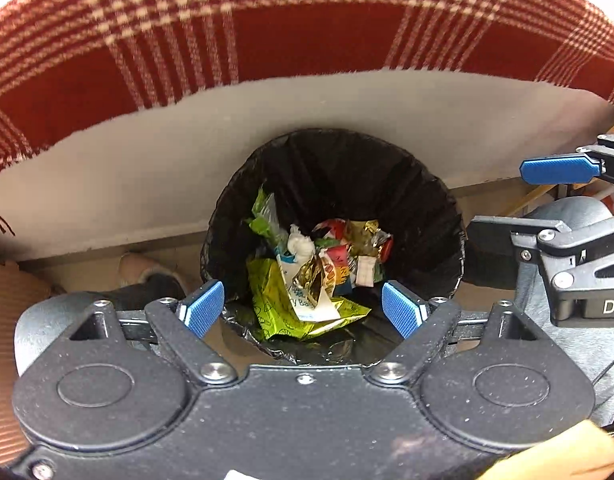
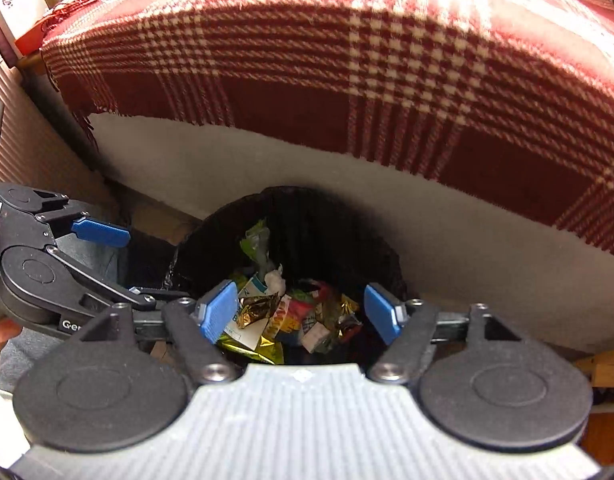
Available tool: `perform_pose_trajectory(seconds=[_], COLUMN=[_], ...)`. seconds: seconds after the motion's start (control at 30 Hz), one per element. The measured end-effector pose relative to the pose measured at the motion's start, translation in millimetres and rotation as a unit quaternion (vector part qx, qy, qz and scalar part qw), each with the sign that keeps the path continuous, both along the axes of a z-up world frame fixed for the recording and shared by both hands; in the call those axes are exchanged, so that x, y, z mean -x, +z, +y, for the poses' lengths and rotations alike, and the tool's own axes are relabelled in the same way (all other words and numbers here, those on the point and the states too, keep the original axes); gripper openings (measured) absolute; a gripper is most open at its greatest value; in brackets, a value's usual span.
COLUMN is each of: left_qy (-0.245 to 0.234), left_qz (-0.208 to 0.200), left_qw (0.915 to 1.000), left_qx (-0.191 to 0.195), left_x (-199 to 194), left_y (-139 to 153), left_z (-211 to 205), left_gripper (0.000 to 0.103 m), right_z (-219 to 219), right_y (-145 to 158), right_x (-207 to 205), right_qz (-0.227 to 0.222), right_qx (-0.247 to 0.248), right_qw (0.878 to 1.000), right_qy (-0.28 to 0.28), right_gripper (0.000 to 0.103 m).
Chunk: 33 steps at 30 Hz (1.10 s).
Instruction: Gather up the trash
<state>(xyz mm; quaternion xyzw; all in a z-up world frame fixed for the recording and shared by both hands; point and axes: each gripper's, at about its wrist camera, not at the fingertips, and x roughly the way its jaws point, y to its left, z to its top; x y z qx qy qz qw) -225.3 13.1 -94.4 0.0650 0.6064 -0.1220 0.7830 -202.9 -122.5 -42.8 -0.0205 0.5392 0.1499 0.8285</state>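
Note:
A round bin with a black liner (image 1: 423, 200) (image 2: 343, 232) stands on the floor against a bed. Inside lies a heap of trash (image 1: 315, 268) (image 2: 291, 312): green and gold wrappers, a white crumpled tissue, small cartons. My left gripper (image 1: 303, 310) hovers open over the bin's near rim with nothing between its blue pads. My right gripper (image 2: 301, 312) also hangs open and empty above the bin. Each gripper shows in the other's view: the right one at the right edge (image 1: 563, 168), the left one at the left edge (image 2: 101, 232).
A red and white plaid blanket (image 1: 267, 40) (image 2: 347, 80) drapes over a white mattress side (image 1: 187, 168) (image 2: 467, 240) right behind the bin. A ribbed pink case (image 2: 23, 132) stands to the left. A person's shoe (image 1: 139, 268) rests on the floor beside the bin.

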Motion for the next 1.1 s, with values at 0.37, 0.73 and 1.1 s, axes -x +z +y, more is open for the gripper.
perform_pose_trajectory(seconds=[0.37,0.73,1.1], left_qy=[0.022,0.021,0.018], left_qz=[0.022,0.025,0.024], left_qw=[0.9995,0.9994,0.9995], left_qx=[-0.010,-0.012,-0.012], left_x=[-5,-4,-4], left_y=[-21,-25,-25], left_z=[4,2,-1], left_gripper=[0.085,0.085,0.085], right_z=[7,7,7], right_y=[-21,-21,-21], right_x=[-6,-6,-4], right_qz=[0.029,0.030,0.030], right_qx=[-0.003,-0.001,0.000], right_qw=[1.000,1.000,1.000], right_qy=[0.000,0.000,0.001], right_gripper=[0.088,0.088,0.088])
